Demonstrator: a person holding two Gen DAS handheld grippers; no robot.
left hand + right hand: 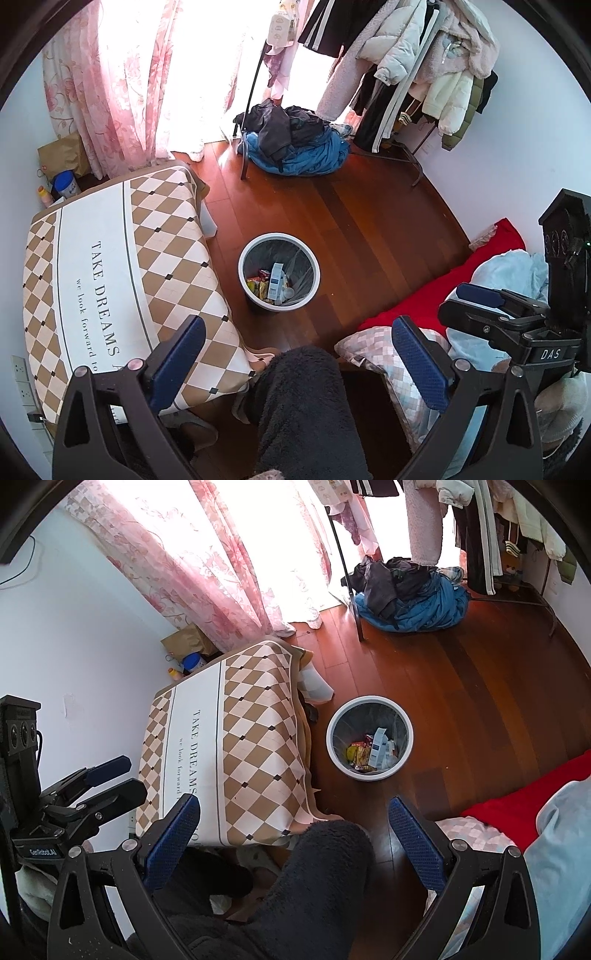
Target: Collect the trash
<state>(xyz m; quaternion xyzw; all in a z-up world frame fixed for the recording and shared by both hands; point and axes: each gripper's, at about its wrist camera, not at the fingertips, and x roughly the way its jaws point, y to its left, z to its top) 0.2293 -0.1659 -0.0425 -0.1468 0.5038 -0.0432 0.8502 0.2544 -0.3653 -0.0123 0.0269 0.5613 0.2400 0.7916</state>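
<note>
A white round trash bin (241,269) with a grey liner stands on the wooden floor beside the table. Inside lie a white-and-blue carton (276,282) and yellow and red snack wrappers (258,284). My left gripper (299,343) is open and empty, held high over a person's dark fleece-clad leg (303,406), well short of the bin. In the right wrist view the bin (329,734) lies ahead and slightly right. My right gripper (295,823) is also open and empty. Each gripper shows at the edge of the other's view: the right gripper (452,300) and the left gripper (135,777).
A low table under a brown-and-white diamond cloth (110,277) fills the left. A red blanket (443,295) and a checked pillow (373,347) lie at the right. A pile of blue and dark clothes (295,144) sits under a coat rack (406,74). Pink curtains (122,81) hang behind.
</note>
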